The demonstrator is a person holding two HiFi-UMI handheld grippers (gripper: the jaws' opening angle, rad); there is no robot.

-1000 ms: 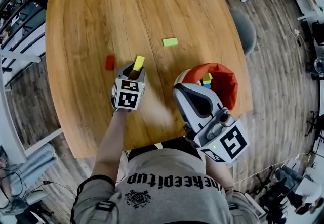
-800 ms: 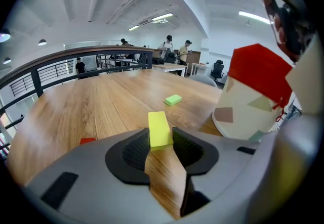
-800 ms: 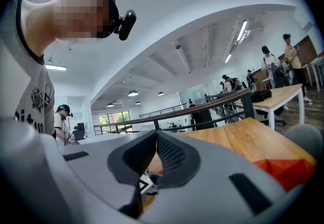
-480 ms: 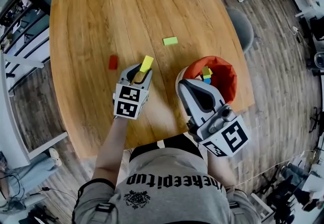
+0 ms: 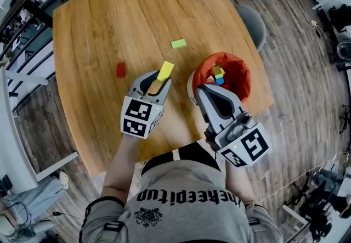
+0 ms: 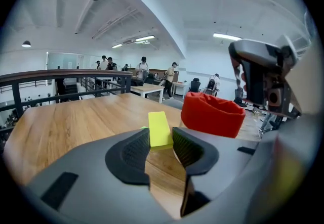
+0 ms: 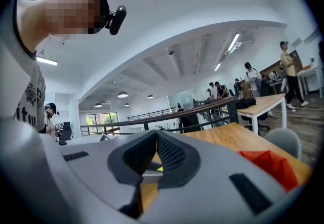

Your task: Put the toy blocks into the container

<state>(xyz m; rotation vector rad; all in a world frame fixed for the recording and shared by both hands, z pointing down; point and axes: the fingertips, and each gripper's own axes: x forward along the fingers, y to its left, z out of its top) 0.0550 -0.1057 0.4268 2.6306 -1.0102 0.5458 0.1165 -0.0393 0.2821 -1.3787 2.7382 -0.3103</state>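
Left gripper: grasping the yellow block; both pads press on its sides and the block juts out past the fingertips.
Yellow block position: in the head view it is over the wooden table, left of the container and apart from its rim.
Right gripper: clenched, jaws pressed together with nothing between them; in the head view its nose is just beside the container's near-left rim.
Container: a soft red-orange tub standing near the table's right edge, mouth open upward.
Container contents: several small blocks, with yellow and blue ones showing.
Green block: lying flat on the table, beyond the container and the yellow block, well apart from both grippers.
Red block: lying flat on the table to the left of the left gripper, not touching it.
Person: standing at the table's near edge, one gripper in each hand.
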